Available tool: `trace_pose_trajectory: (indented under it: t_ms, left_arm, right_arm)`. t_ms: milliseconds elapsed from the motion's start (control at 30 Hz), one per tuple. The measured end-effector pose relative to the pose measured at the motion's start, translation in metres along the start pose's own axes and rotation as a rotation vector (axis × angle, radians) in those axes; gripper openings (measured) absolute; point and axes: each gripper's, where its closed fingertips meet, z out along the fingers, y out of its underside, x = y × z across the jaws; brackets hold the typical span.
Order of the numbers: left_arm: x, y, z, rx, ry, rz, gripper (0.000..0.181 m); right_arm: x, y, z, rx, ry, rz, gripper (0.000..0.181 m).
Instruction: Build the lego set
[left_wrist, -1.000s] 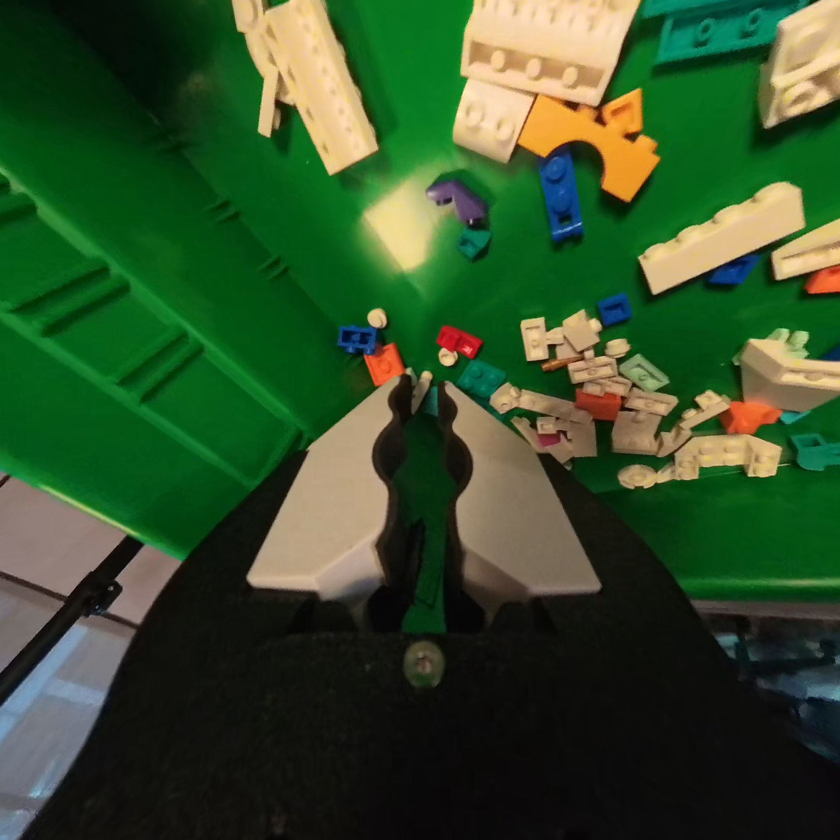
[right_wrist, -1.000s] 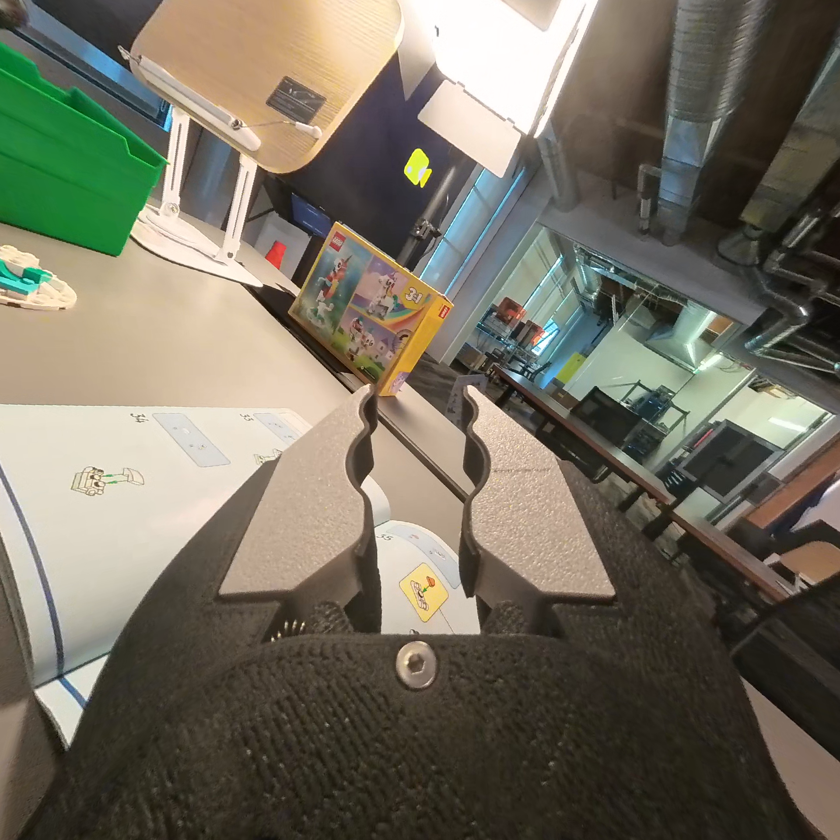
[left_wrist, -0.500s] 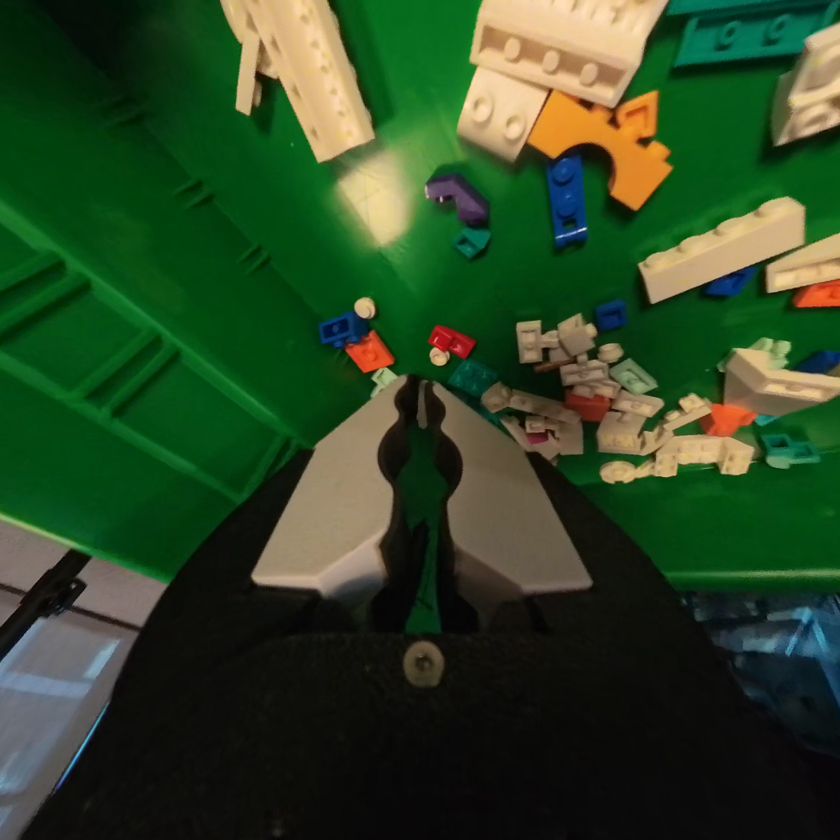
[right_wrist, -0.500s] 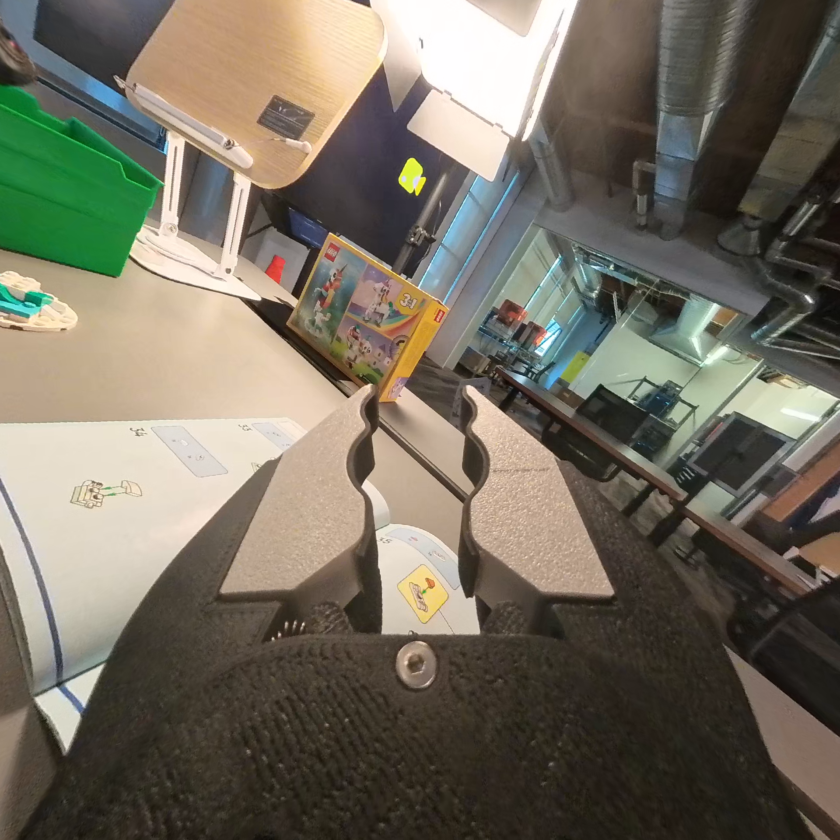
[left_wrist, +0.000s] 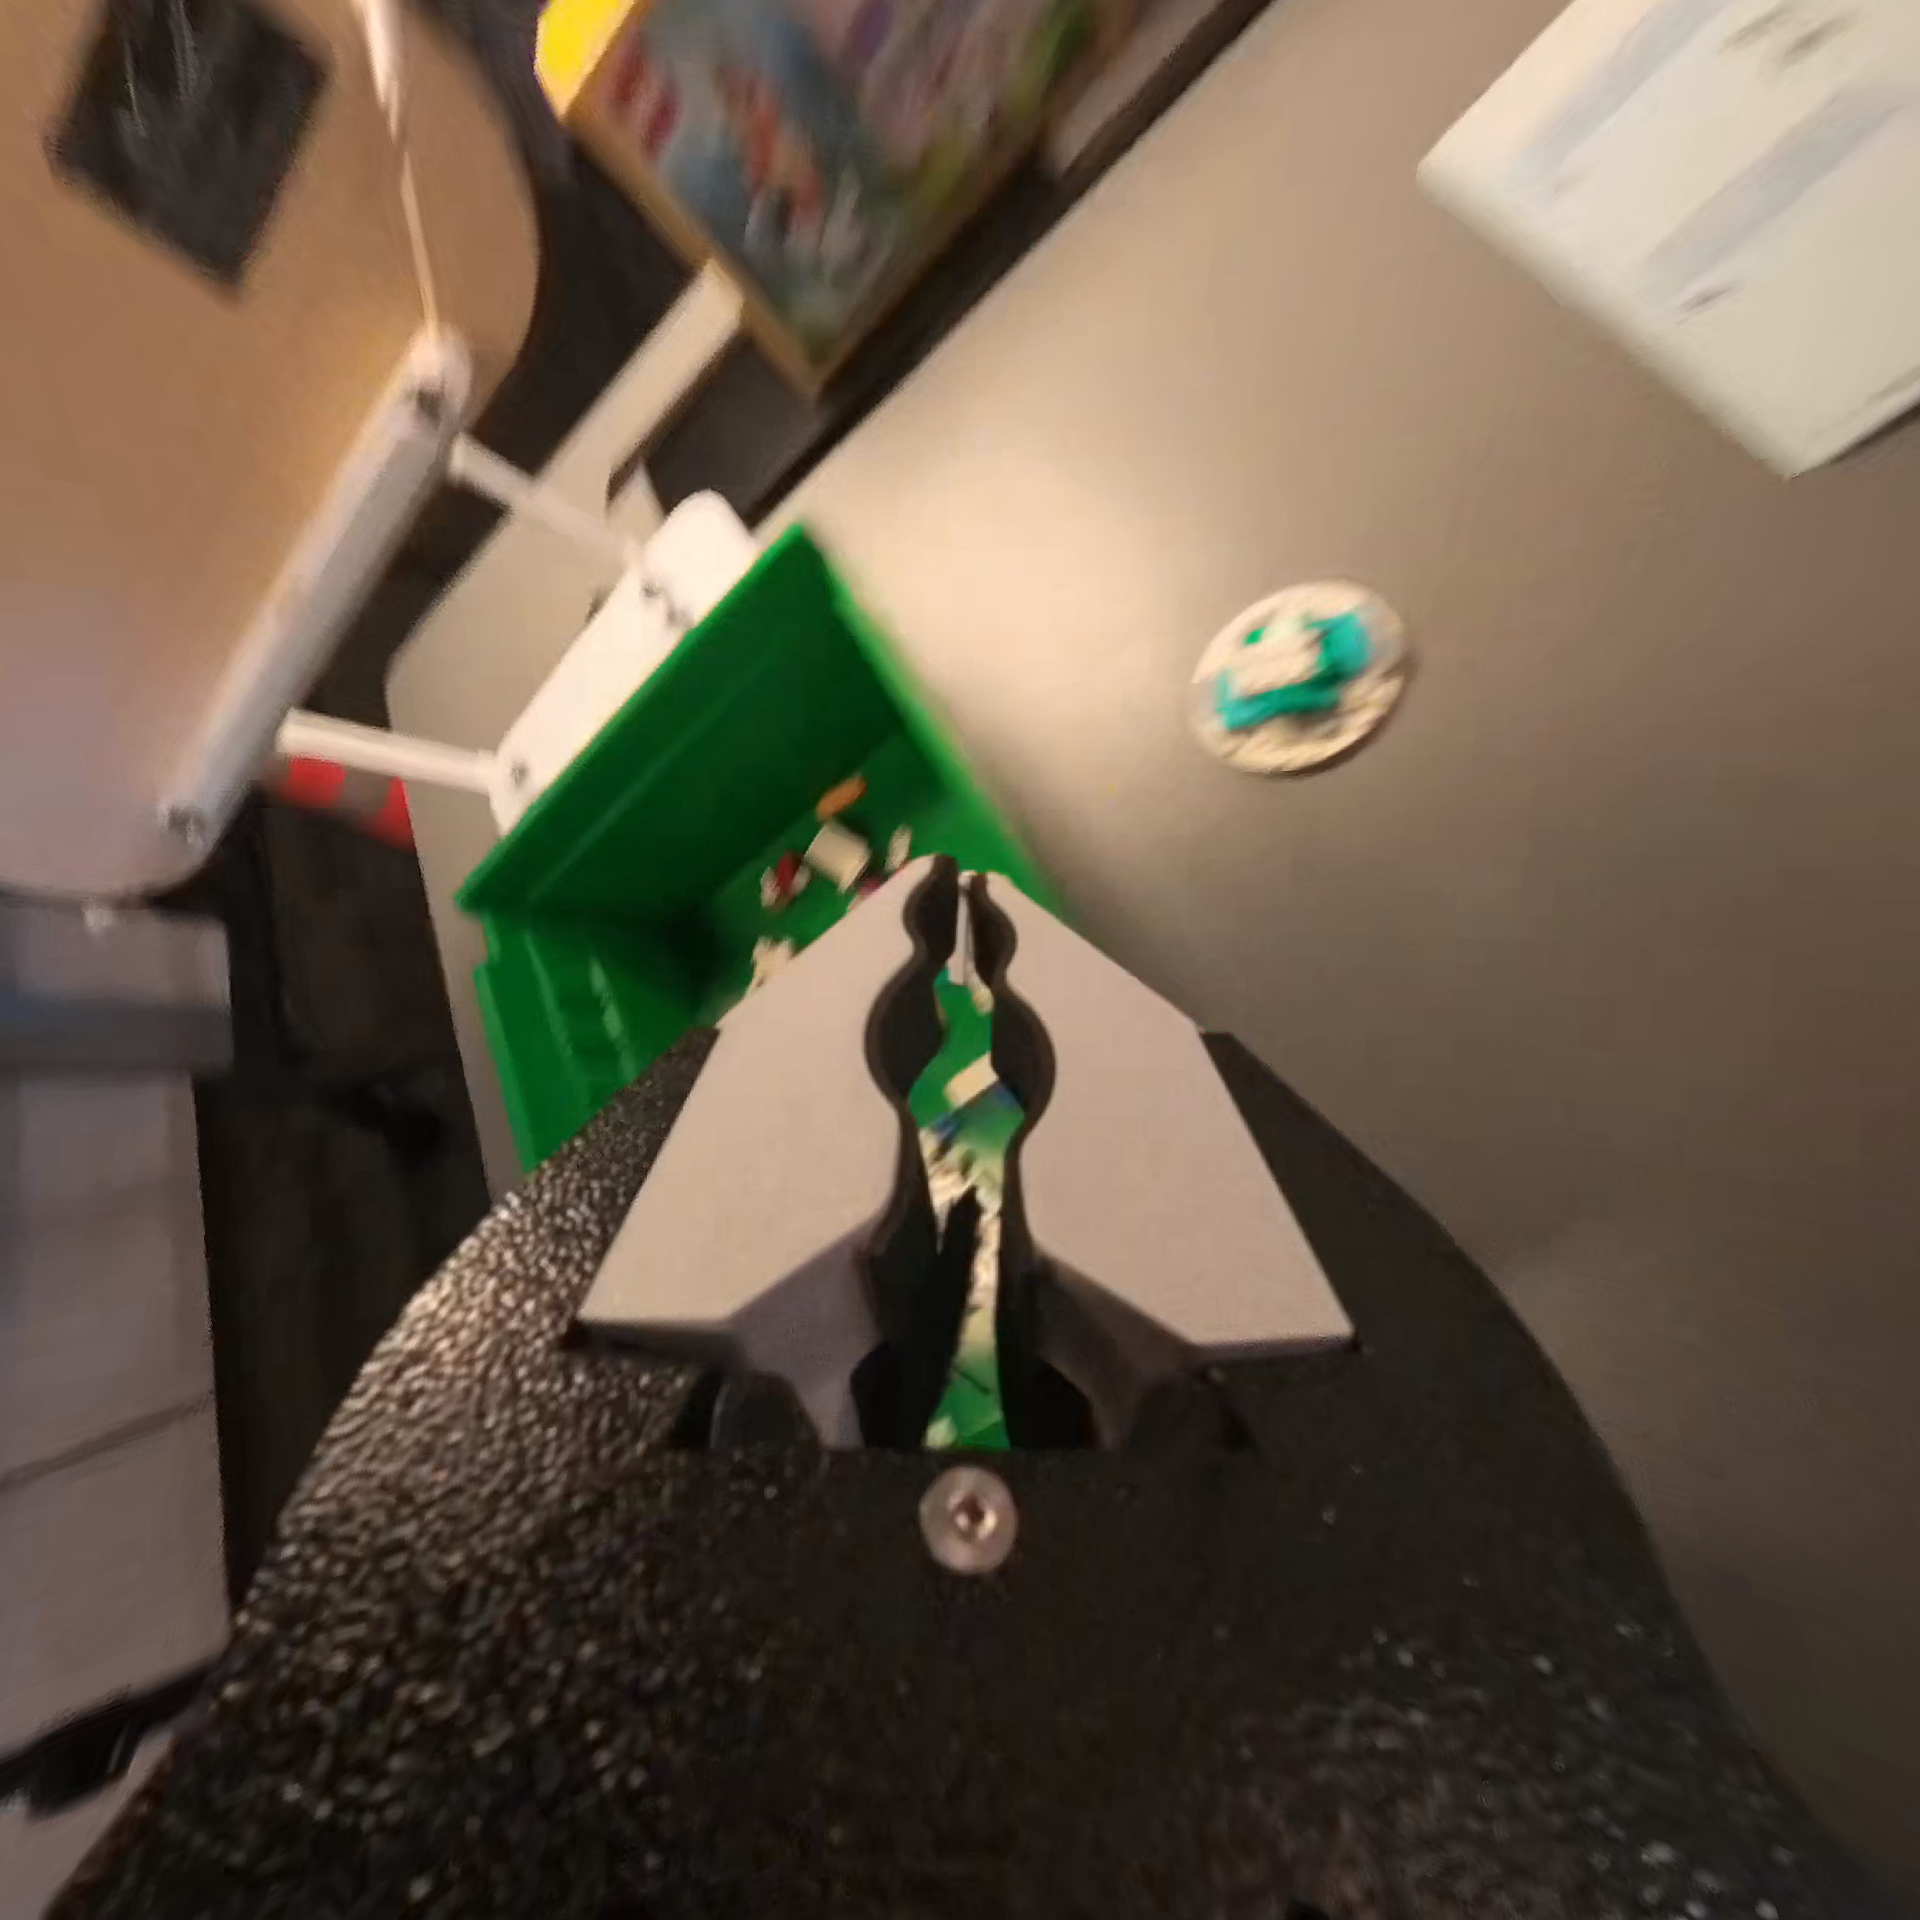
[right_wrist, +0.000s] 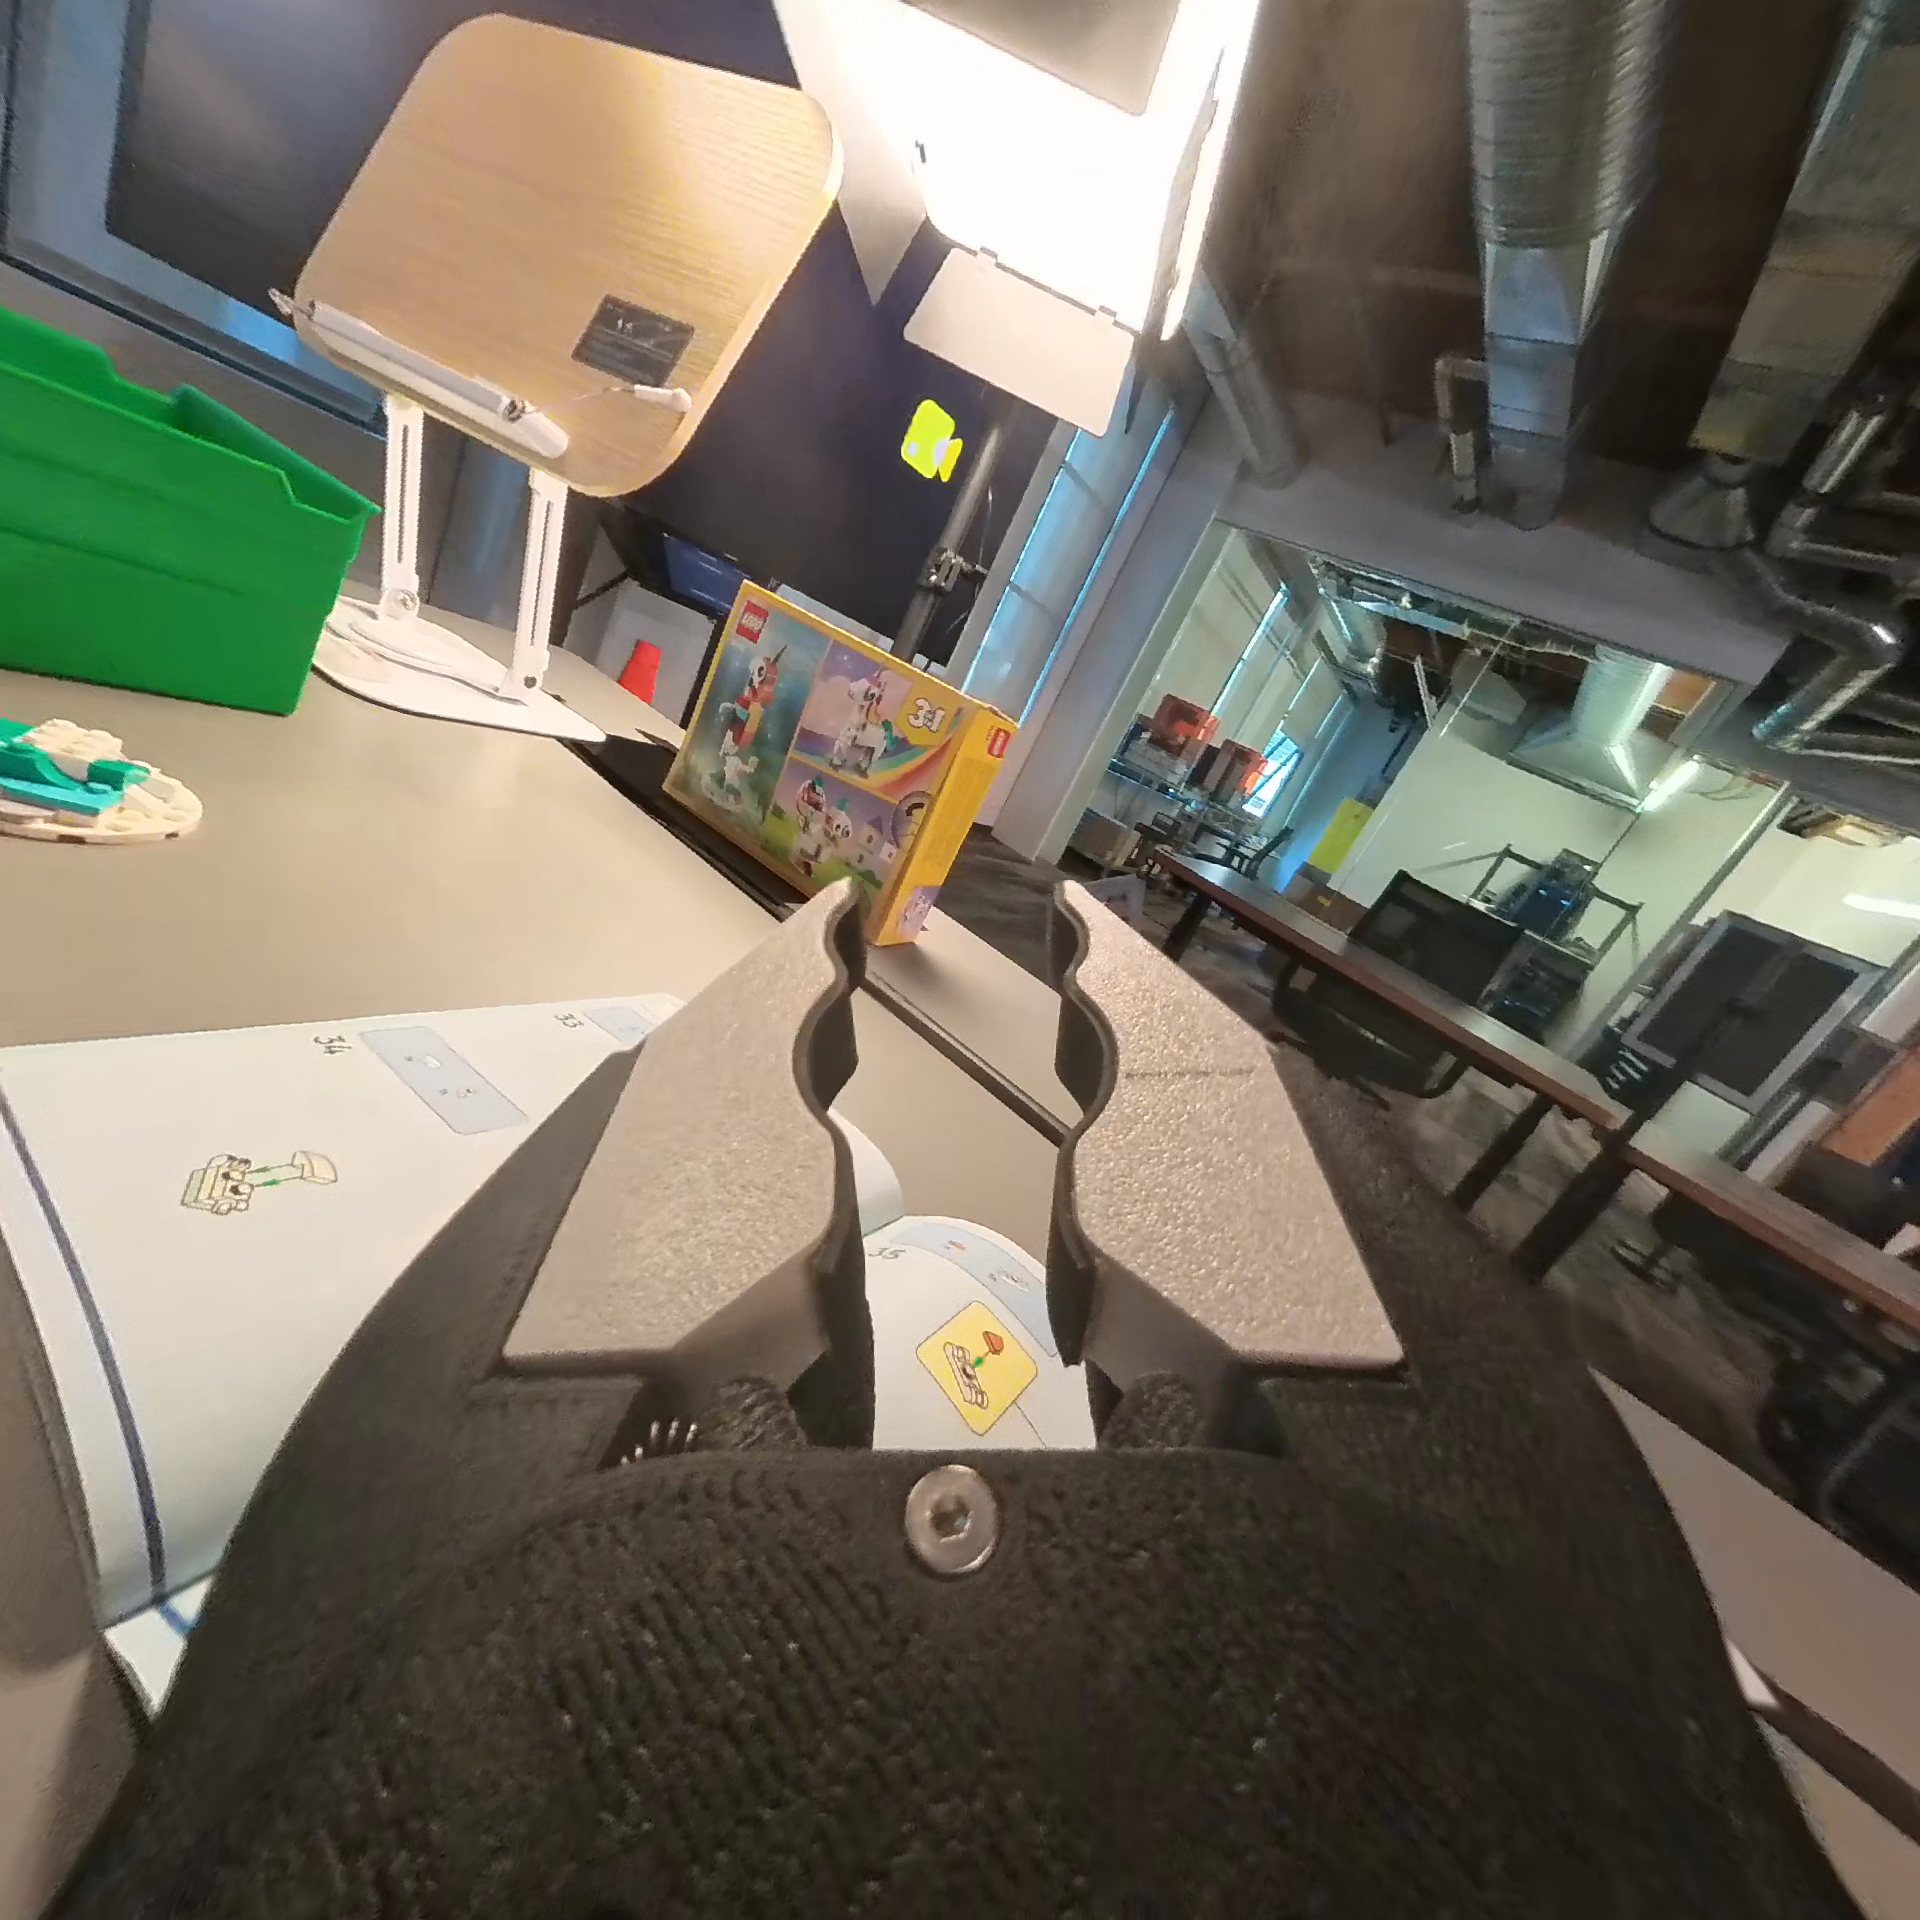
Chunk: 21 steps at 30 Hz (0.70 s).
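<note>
The left gripper (left_wrist: 961, 883), grey-fingered on a black textured body, hangs above the open green plastic bin (left_wrist: 665, 748) of loose bricks, its jaws drawn nearly together on a thin pale lego piece (left_wrist: 968, 940) pinched at the tips; the view is blurred, so the piece's shape cannot be told. On the grey tabletop (left_wrist: 1558, 935), well apart from the bin, sits a round white lego base with teal parts (left_wrist: 1299, 675) on top; a white instruction booklet (left_wrist: 1704, 218) lies further off at the frame's upper right. The right gripper (right_wrist: 961, 920), dark grey and of the same build, hovers low over the open booklet, jaws apart and holding nothing; the printed page (right_wrist: 260, 1195) shows between and beside its fingers. Beyond it the same round base (right_wrist: 83, 790) rests near the green bin (right_wrist: 156, 540); a wooden-topped book stand on white legs (right_wrist: 561, 260) stands just behind the bin; a yellow lego set box (right_wrist: 842, 790) stands upright at the tabletop's far edge.
</note>
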Motion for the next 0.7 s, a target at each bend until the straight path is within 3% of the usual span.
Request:
trace_pose_trajectory:
  t_ms: [133,300,367,433,533,700]
  left_arm:
    - [0.09,-0.02,-0.016,0.177,0.038,0.074,0.0]
    - [0.187,-0.038,-0.007,0.393,0.137,0.059,0.0]
    - [0.229,-0.046,-0.007,0.516,0.206,0.174,0.0]
    - [0.262,-0.046,-0.004,0.554,0.238,0.308,0.0]
    - [0.286,-0.043,0.005,0.549,0.273,0.42,0.0]
    - [0.269,-0.037,0.03,0.431,0.104,0.519,0.0]
  right_arm:
    - [0.002,-0.001,0.0,0.012,-0.001,0.029,0.034]
    - [0.0,-0.004,-0.001,0.03,-0.023,0.053,0.034]
    - [0.0,-0.004,-0.001,0.034,-0.027,0.06,0.034]
    - [0.001,-0.005,-0.001,0.036,-0.027,0.066,0.034]
    - [0.001,-0.005,-0.002,0.038,-0.028,0.073,0.034]
    - [0.001,-0.005,-0.002,0.041,-0.031,0.077,0.034]
